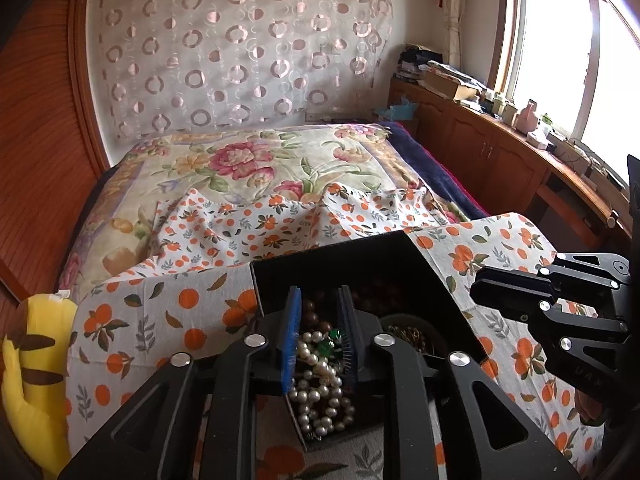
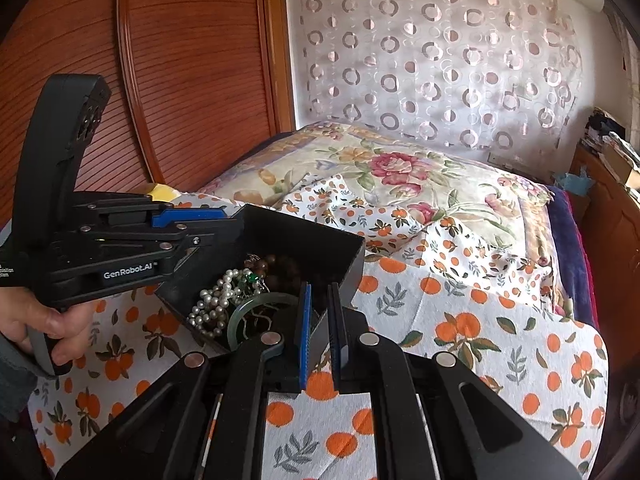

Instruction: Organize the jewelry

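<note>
A black open box (image 1: 440, 280) (image 2: 304, 232) sits on an orange-print cloth (image 2: 480, 340). It holds a pearl necklace (image 1: 320, 392) (image 2: 212, 300), green beads (image 1: 330, 340) (image 2: 252, 279), brown wooden beads (image 1: 310, 312) (image 2: 280, 268), a pale jade bangle (image 2: 256, 304) and a small round dish of gold chains (image 1: 412, 332). My left gripper (image 1: 318, 290) (image 2: 216, 226) stands open over the box's near-left wall, which lies by the blue pad (image 1: 290, 340), and pearls show in the gap. My right gripper (image 2: 320, 286) (image 1: 478, 292) is shut on the box's right wall.
The cloth covers a bed with a floral quilt (image 1: 240, 160). A yellow plush toy (image 1: 36, 360) lies at the left edge. A wooden cabinet (image 1: 480, 140) with clutter runs under the window, and a wooden wardrobe (image 2: 160, 60) stands left. A hand (image 2: 52, 324) holds the left gripper's handle.
</note>
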`<state>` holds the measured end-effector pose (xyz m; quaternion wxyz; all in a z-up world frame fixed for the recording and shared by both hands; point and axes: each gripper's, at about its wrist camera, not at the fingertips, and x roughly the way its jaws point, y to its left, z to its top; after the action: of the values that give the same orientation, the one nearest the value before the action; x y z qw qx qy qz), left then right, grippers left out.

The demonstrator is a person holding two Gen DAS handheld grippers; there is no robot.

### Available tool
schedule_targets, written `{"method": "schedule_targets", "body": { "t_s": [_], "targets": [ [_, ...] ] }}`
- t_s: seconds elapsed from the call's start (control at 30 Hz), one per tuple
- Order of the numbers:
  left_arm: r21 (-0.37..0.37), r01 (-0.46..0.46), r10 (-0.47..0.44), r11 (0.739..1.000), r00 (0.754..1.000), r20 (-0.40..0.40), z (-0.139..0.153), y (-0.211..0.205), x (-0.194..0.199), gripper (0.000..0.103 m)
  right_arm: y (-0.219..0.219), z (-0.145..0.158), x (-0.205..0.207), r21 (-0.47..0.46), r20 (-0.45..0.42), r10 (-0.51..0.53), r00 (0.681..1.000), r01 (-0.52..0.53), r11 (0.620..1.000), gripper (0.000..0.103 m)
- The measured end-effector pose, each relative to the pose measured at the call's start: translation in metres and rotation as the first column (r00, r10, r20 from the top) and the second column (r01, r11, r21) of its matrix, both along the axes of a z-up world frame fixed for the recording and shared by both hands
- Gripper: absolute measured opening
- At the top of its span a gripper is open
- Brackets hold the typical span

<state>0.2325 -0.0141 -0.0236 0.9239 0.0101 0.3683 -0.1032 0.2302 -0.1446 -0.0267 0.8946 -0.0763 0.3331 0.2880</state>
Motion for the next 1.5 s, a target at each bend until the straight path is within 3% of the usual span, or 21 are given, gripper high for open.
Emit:
{"method": "schedule_targets", "body": {
  "t_s": [0.17, 0.27, 0.33, 0.4, 0.47, 0.5, 0.6, 0.77, 1.1, 1.5],
  "targets": [
    [0.008, -0.008, 0.008, 1.0, 1.0, 0.014, 0.002, -0.002, -0.025, 0.037, -0.009, 0.001, -0.016, 0.016, 0.009, -0.029, 1.0, 0.028, 0.999, 0.013],
    [0.015, -0.013, 0.013, 1.0, 1.0, 0.022, 0.003, -0.001, -0.041, 0.041, -0.013, 0.002, -0.029, 0.023, 0.019, -0.054, 0.998, 0.054, 0.998, 0.033],
    [0.015, -0.02, 0.02, 1.0, 0.999, 0.025, 0.003, -0.001, -0.053, 0.048, -0.015, 0.002, -0.037, 0.02, 0.025, -0.07, 0.997, 0.07, 0.997, 0.036],
    [0.016, -0.025, 0.025, 1.0, 0.999, 0.031, 0.004, 0.0, -0.063, 0.052, -0.017, 0.002, -0.048, 0.019, 0.036, -0.091, 0.995, 0.09, 0.996, 0.053],
    [0.021, -0.035, 0.034, 0.999, 0.998, 0.044, 0.006, 0.001, -0.076, 0.068, -0.021, 0.003, -0.058, 0.019, 0.056, -0.121, 0.991, 0.12, 0.993, 0.067],
    [0.023, -0.04, 0.039, 0.999, 0.998, 0.054, 0.007, 0.002, -0.081, 0.076, -0.024, 0.003, -0.062, 0.021, 0.06, -0.131, 0.99, 0.13, 0.991, 0.071],
    [0.028, -0.061, 0.059, 0.998, 0.996, 0.073, 0.011, 0.003, -0.097, 0.087, -0.033, 0.006, -0.077, 0.041, 0.076, -0.173, 0.982, 0.17, 0.985, 0.084],
    [0.03, -0.097, 0.092, 0.995, 0.989, 0.117, 0.021, 0.005, -0.124, 0.093, -0.049, 0.02, -0.106, 0.097, 0.126, -0.241, 0.962, 0.229, 0.968, 0.099],
    [0.011, -0.138, 0.134, 0.99, 0.976, 0.172, 0.032, 0.013, -0.173, 0.095, -0.069, 0.036, -0.155, 0.17, 0.177, -0.313, 0.933, 0.284, 0.944, 0.1],
    [0.016, -0.156, 0.15, 0.988, 0.968, 0.203, 0.037, 0.017, -0.191, 0.095, -0.069, 0.035, -0.165, 0.164, 0.185, -0.334, 0.924, 0.306, 0.938, 0.1]
  ]
}}
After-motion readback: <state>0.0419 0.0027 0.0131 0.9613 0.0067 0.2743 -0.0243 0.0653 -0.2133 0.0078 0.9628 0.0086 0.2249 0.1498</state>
